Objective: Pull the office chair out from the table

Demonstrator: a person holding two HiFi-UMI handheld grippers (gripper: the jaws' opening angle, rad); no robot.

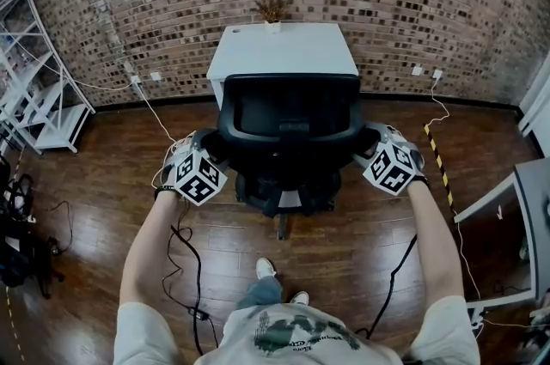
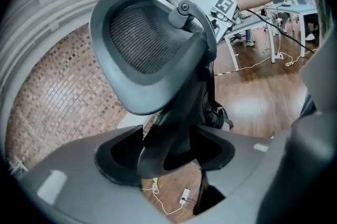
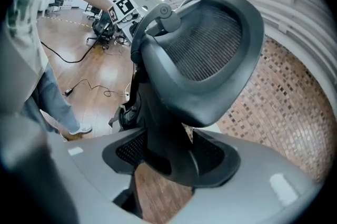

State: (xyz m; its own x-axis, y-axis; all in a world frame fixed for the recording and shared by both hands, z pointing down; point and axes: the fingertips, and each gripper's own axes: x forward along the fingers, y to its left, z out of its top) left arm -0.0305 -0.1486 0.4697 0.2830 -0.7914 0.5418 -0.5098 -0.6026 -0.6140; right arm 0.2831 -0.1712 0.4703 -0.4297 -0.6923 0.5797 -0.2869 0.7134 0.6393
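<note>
Head view: left gripper (image 1: 209, 150) and right gripper (image 1: 368, 150) each clamped one side of the office chair (image 1: 288, 110); the table (image 1: 284, 45) lay directly beyond.

The left forearm (image 1: 151, 239) and right forearm (image 1: 436, 234) were extended forward. The left gripper (image 1: 206, 149) was clamped on the office chair (image 1: 289, 110), with the backrest edge between its jaws. The right gripper (image 1: 371, 147) was clamped likewise on the opposite edge.

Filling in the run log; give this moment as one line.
left claw: shut on chair back edge | right claw: shut on opposite edge | chair: close to table
</note>
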